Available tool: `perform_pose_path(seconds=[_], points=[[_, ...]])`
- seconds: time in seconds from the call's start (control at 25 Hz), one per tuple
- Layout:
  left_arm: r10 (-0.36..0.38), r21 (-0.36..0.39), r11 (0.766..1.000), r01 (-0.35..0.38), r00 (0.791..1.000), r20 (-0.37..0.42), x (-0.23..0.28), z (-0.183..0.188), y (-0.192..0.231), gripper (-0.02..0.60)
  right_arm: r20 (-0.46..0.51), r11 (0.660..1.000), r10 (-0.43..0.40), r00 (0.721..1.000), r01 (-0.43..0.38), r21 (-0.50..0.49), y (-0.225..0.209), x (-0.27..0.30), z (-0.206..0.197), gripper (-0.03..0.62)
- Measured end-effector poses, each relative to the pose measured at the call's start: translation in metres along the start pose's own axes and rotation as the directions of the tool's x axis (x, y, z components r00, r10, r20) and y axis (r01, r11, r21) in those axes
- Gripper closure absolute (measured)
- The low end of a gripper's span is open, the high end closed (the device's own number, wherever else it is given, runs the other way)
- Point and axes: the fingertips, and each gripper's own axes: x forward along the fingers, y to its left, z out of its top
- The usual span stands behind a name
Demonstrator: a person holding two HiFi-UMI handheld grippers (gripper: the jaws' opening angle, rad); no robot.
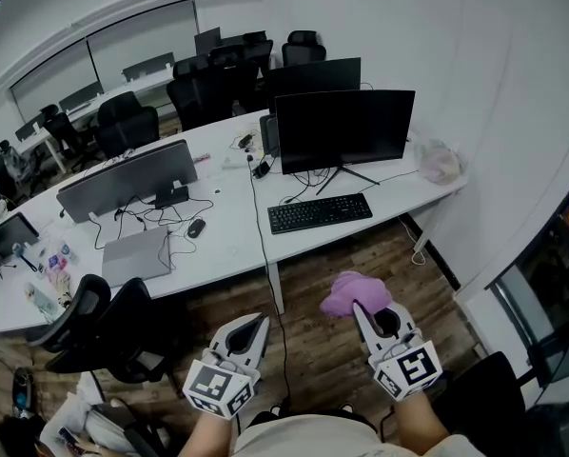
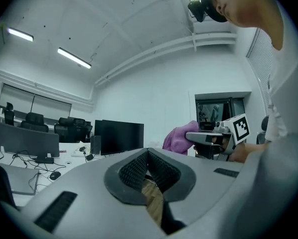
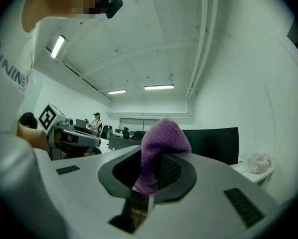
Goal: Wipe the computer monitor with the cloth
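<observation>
Right gripper (image 1: 368, 312): jaws pinched on the cloth, at lower right of the head view, above the floor and well short of the desk.
Left gripper (image 1: 253, 329): jaws pressed together with nothing between them, at lower centre.
Floor (image 1: 313, 355): wood planks, lying between the grippers and the desk.
Desk (image 1: 380, 219): long and white, across the middle of the frame, strewn with cables.
Office chair (image 1: 94, 324): black, at lower left, near the left gripper.
Computer monitor (image 1: 343, 129): dark screen, upright on the desk at upper centre, facing the grippers.
Keyboard (image 1: 320, 212): black, directly below the monitor, between it and the desk edge.
Plastic bag (image 1: 440, 163): pale and crumpled, on the desk right of the monitor.
Cloth (image 1: 349, 291): purple, fuzzy, bunched, standing out past the right gripper's jaw tips, well apart from the monitor.
Pose: both grippers held low and side by side, jaws pointing up-frame toward the desk.
</observation>
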Motion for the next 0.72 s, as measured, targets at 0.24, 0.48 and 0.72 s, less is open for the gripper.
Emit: perform_pose_path(seconds=[0.24,0.48,0.72], points=[[-0.004,-0.013,1.0,0.004,1.0,0.007,-0.022,-0.003,0.038,0.575,-0.018,1.0,-0.014,1.0,0.014,0.002,0.034,0.024,-0.005,0.539],[-0.022,-0.06,0.998,0.022,1.0,0.004,-0.028,-0.018,0.06,0.575,-0.075,1.0,-0.004,0.997,0.003,-0.007,0.057,0.037,-0.019,0.539],[-0.023,-0.072,0.997,0.023,1.0,0.008,-0.018,-0.02,0.075,0.574,-0.089,1.0,-0.003,0.996,0.005,0.021,0.049,0.06,-0.028,0.539]])
